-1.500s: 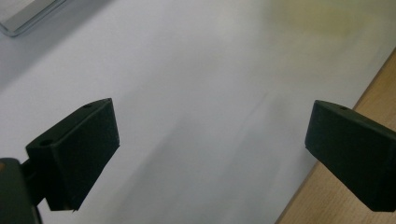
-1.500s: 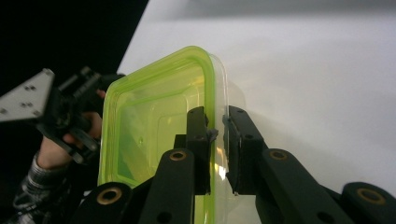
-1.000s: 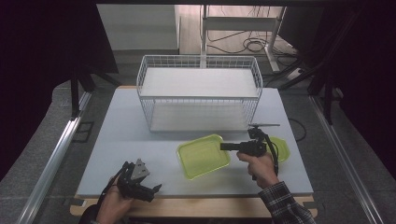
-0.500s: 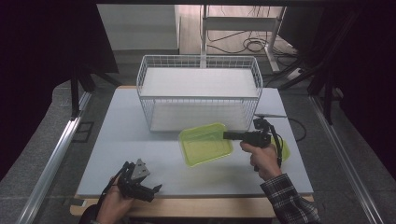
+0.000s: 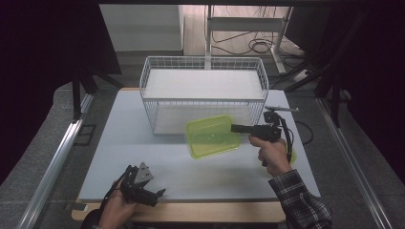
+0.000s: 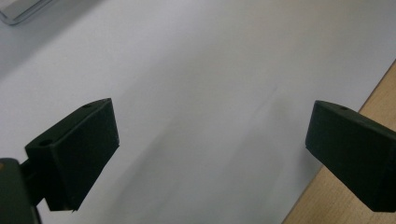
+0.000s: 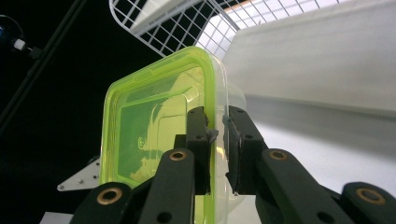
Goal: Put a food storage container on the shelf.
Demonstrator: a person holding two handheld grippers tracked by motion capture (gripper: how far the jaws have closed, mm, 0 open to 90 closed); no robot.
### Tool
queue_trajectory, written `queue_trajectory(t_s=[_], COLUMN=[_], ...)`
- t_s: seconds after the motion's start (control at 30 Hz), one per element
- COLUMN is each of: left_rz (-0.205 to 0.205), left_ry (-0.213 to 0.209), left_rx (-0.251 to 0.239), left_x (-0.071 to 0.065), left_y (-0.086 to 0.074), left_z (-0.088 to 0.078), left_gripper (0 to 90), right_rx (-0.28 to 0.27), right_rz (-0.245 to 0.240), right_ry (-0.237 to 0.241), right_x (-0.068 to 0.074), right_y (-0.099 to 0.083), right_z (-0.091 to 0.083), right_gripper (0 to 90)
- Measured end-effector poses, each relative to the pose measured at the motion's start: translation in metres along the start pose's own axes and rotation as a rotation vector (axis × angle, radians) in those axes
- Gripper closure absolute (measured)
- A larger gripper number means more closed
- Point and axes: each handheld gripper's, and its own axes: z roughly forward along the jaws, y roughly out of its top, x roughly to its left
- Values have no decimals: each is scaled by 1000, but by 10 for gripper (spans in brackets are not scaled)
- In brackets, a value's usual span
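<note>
A clear food container with a lime-green lid (image 5: 211, 136) hangs above the white table, in front of the wire basket (image 5: 203, 81). My right gripper (image 5: 237, 128) is shut on its right rim; in the right gripper view the container (image 7: 154, 121) stands on edge with the black fingers (image 7: 198, 140) pinching the lid's rim. At the table's front left edge my left gripper (image 5: 155, 193) rests in the person's hand, jaws open. The left gripper view shows its two fingers (image 6: 77, 149) wide apart over bare tabletop with nothing between them.
The white wire basket stands at the back middle of the table (image 5: 119, 138), with a white board across its top. A second lime-green piece (image 5: 292, 155) lies behind the right hand. A wooden strip (image 5: 200, 207) runs along the table's front edge.
The right gripper has lifted the green-lidded container off the table and carried it up and back toward the basket. The left gripper has stayed where it was.
</note>
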Motion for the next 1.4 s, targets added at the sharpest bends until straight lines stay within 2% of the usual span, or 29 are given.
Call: queue_trajectory(t_s=[0.3, 0.67, 0.93, 1.17, 1.4], left_rz=[8, 5, 2, 3, 2], left_ry=[1, 3, 5, 3, 1], left_rx=[5, 5, 2, 7, 9], left_x=[0, 0, 1, 1, 0], left_y=[0, 0, 0, 0, 0], left_z=[1, 1, 0, 0, 1], left_gripper=[25, 24, 23, 22, 22], right_rx=[-35, -70, -100, -146, -175], right_rz=[-16, -21, -35, -53, -60], right_ry=[20, 27, 7, -38, -77], right_x=[17, 32, 41, 47, 50], right_y=[22, 47, 67, 88, 101], right_z=[-12, -16, -11, -4, 5], right_gripper=[801, 801, 801, 801, 801])
